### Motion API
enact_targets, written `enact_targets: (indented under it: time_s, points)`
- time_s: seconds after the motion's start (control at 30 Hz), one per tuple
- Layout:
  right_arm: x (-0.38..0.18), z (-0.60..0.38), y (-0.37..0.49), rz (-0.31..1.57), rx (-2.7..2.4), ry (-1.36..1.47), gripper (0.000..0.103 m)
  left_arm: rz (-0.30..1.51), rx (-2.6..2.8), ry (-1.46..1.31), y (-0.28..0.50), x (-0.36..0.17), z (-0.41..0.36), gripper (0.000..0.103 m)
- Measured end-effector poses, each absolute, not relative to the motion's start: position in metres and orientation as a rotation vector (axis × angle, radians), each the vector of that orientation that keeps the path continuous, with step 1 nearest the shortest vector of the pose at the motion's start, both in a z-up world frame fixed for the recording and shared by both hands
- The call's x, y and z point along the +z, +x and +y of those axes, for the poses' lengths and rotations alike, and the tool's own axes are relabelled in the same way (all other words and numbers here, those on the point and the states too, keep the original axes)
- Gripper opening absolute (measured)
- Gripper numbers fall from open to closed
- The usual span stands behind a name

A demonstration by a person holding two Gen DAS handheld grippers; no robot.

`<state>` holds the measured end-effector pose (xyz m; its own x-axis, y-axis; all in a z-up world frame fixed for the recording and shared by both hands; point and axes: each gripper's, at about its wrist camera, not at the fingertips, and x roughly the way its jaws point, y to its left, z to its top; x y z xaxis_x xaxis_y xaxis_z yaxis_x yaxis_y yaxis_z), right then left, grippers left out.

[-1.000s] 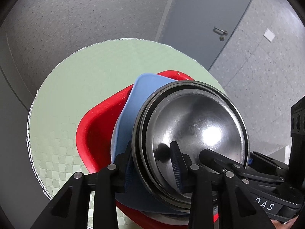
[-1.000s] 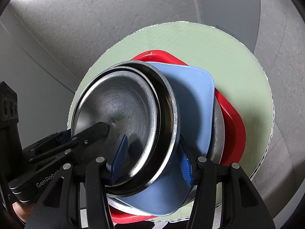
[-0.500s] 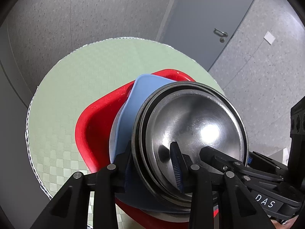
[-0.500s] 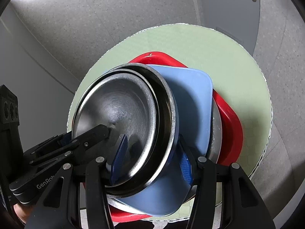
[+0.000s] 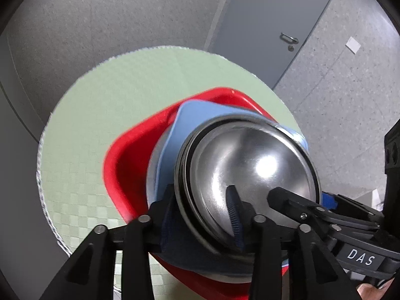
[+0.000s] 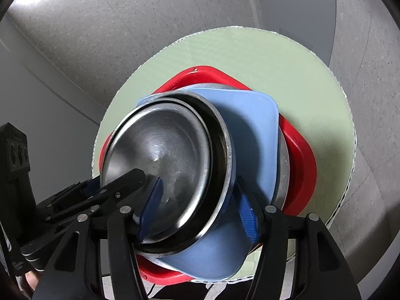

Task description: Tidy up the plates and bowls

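Nested steel bowls (image 5: 250, 165) atop blue plate (image 6: 252, 130)

This looks like a plain institutional room, an office building or a lab, not a home kitchen. The floor (image 5: 112, 37) is grey speckled vinyl, and the walls (image 5: 337, 100) are bare and grey. A flat grey door (image 5: 270, 25) with a metal lever handle (image 5: 288, 38) and a lock below it stands shut. The dishes sit on a small round surface (image 5: 112, 125) under a pale green checked cloth, with no cupboards or sink in sight.
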<state>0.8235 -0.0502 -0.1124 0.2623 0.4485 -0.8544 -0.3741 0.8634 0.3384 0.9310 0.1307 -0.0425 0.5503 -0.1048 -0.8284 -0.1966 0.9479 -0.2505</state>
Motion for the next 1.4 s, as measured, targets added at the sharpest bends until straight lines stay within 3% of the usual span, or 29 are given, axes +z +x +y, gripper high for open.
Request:
enact_targets:
  time_s: [0.17, 0.3, 0.37, 0.43, 0.5, 0.63, 1.03, 1.4]
  points:
    - [-0.104, -0.055, 0.823, 1.149, 0.539, 0.073, 0.072, 0.978, 0.043, -0.323, 0.927, -0.036, 0.131, 0.047]
    - [-0.098, -0.06, 0.82, 1.122, 0.537, 0.079, 0.072, 0.956, 0.042, -0.309, 0.921, -0.03, 0.128, 0.05]
    - [-0.093, -0.063, 0.818, 1.095, 0.535, 0.081, 0.073, 0.932, 0.067, -0.288, 0.917, -0.023, 0.126, 0.059]
    - [-0.09, -0.067, 0.817, 1.077, 0.537, 0.088, 0.074, 0.901, 0.106, -0.269, 0.912, -0.018, 0.125, 0.077]
    - [-0.087, -0.071, 0.816, 1.057, 0.531, 0.085, 0.076, 0.876, 0.14, -0.253, 0.906, -0.013, 0.123, 0.087]
    - [-0.081, -0.079, 0.812, 1.016, 0.533, 0.08, 0.082, 0.849, 0.176, -0.234, 0.895, -0.009, 0.117, 0.098]
    - [-0.063, -0.09, 0.77, 0.927, 0.469, 0.075, 0.092, 0.752, 0.123, -0.144, 0.833, 0.006, 0.096, 0.102]
    - [-0.038, -0.087, 0.659, 0.797, 0.318, 0.078, 0.099, 0.68, 0.035, -0.047, 0.707, 0.019, 0.107, 0.102]
